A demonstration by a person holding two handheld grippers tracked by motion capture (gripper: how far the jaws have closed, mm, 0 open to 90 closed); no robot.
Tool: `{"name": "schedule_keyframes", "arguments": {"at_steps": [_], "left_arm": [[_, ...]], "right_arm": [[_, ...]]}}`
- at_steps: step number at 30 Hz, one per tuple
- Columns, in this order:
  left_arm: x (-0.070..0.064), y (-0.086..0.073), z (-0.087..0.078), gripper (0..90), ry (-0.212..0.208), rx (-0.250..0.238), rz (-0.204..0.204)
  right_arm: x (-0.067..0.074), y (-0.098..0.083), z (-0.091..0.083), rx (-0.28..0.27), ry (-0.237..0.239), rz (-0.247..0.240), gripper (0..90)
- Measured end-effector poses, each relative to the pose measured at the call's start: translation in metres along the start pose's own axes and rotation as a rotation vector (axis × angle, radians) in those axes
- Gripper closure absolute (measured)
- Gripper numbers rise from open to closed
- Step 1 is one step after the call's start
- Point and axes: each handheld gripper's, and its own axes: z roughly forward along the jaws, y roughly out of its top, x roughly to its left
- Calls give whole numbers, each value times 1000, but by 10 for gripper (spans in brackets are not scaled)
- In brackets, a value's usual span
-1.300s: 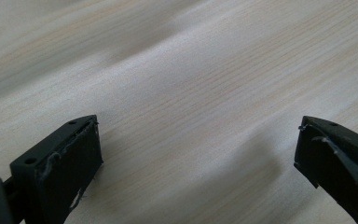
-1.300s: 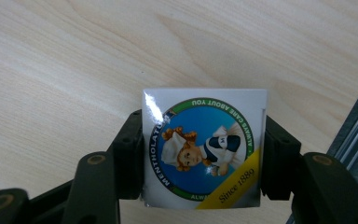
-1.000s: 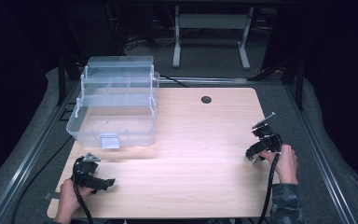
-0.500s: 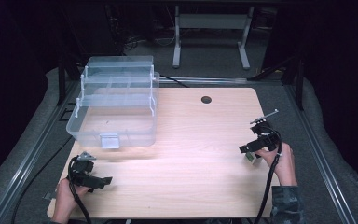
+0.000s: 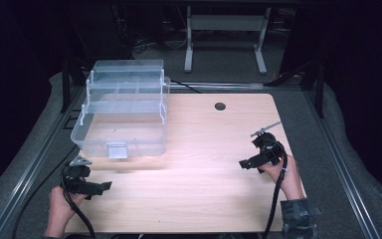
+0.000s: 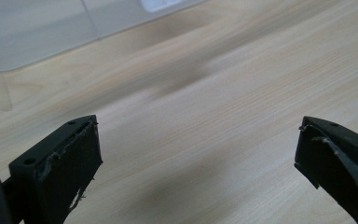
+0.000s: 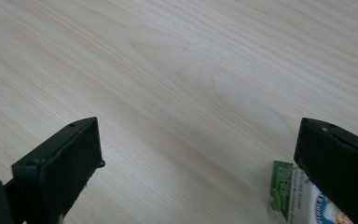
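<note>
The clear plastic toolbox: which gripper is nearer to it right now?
Left. The left gripper sits just in front of the toolbox, below its latch at the table's near-left corner. The right gripper is across the table, well off to the box's right.

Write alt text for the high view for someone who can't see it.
A person's two hands each hold a black two-jaw gripper low over a light wooden table, the left gripper near the front left corner, the right gripper toward the right edge. A clear plastic tiered storage box stands open at back left.
</note>
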Motion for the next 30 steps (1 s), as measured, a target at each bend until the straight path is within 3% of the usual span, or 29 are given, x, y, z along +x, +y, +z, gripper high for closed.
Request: {"name": "schedule_keyframes", "arguments": {"at_steps": [3,6,12,13,19,24,30], "left_arm": [[4,3,-9,2,0,-16,-7],[12,8,-16,2,8,-38,-23],[21,24,-28,2,10,-79,-12],[24,33,-33,2,4,-100,-7],[37,65,-42,1,0,-84,0],[47,86,-47,0,-26,-104,-9],[77,115,-58,1,3,-87,-44]], "right_arm": [[5,1,4,6,14,-15,0],[9,0,3,-2,-2,-14,2],[13,-2,7,17,10,-28,9],[14,-2,7,25,1,-32,8],[15,-1,7,21,10,-39,9],[16,-1,8,33,-5,-41,10],[24,2,4,16,0,-71,12]]}}
